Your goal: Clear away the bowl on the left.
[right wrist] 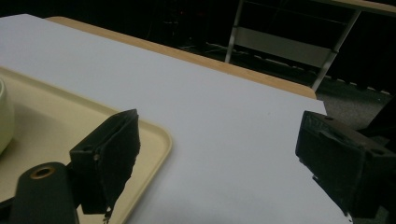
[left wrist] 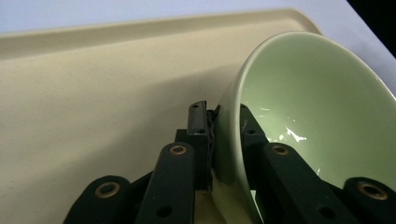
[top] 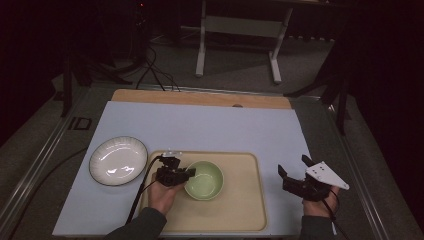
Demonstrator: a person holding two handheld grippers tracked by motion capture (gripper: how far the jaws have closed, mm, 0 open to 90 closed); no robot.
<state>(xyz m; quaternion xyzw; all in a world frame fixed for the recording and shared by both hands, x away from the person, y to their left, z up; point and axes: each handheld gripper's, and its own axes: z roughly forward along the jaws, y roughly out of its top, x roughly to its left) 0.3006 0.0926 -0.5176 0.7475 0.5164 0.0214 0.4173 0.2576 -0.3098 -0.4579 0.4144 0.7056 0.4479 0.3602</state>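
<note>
A pale green bowl sits on the beige tray near the front of the table. My left gripper is shut on the bowl's left rim; in the left gripper view the rim of the bowl is pinched between the two black jaws, one outside and one inside the wall, at my left gripper. My right gripper hovers open to the right of the tray, near the table's right edge, with nothing between its jaws. In the right gripper view my right gripper spans the tray's corner and bare white tabletop.
A white plate with a dark rim lies on the white tabletop left of the tray. A wooden strip runs along the table's far edge. Beyond it stand a desk frame and cables on the floor.
</note>
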